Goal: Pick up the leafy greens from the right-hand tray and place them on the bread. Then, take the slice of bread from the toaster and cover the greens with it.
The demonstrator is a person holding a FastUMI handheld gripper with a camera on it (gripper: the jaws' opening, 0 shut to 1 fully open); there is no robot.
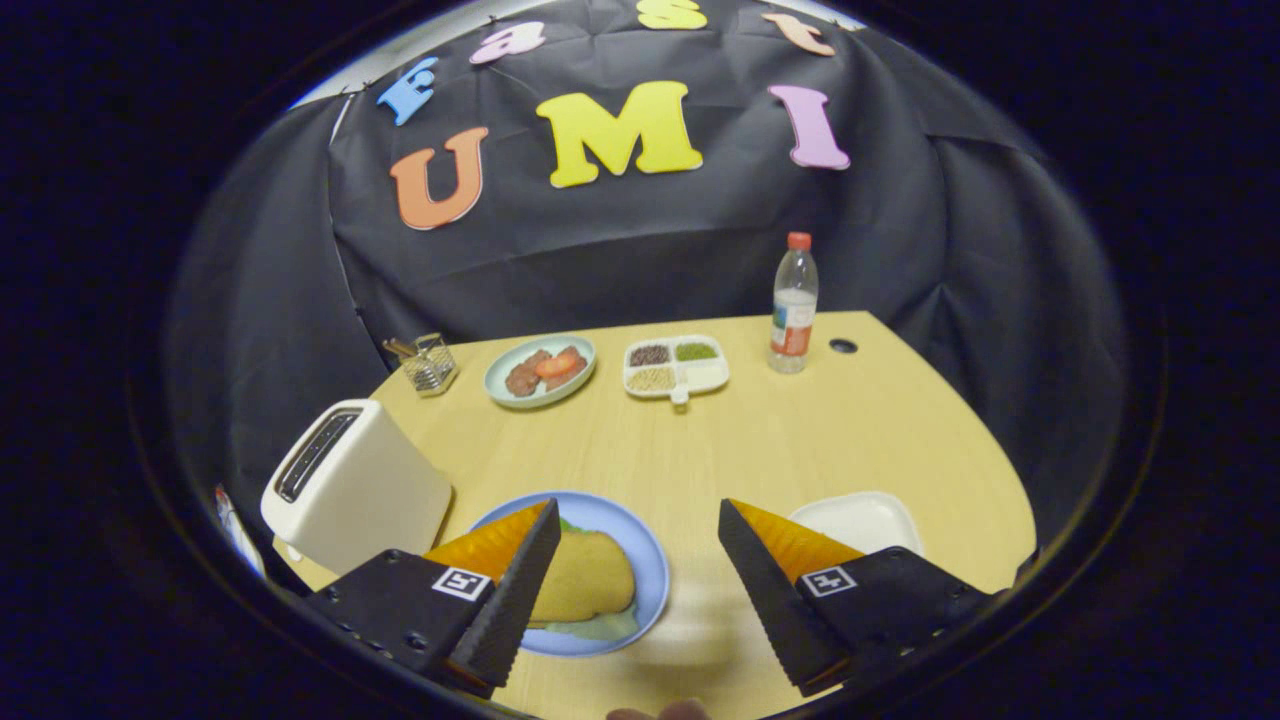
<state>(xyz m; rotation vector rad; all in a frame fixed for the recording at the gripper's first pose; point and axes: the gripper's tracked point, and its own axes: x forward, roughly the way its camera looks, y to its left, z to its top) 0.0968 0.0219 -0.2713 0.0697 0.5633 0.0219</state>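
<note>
The gripper is released, its fingers spread wide and holding nothing, above the near part of a wooden table. Between the fingers, nearer the left one, sits a blue plate carrying a slice of bread laid on top of leafy greens (green edges show beneath the slice at its 6 o'clock and 12 o'clock sides). The left finger overlaps the plate's 9 o'clock rim. A white toaster stands just beside the plate at its 10 o'clock. A white tray lies at the plate's 3 o'clock, beyond the right finger, partly hidden by it. Farther off, toward 12 o'clock from the plate, stand a pale green plate of food, a divided dish and a bottle. A small wire basket sits at 11 o'clock.
</note>
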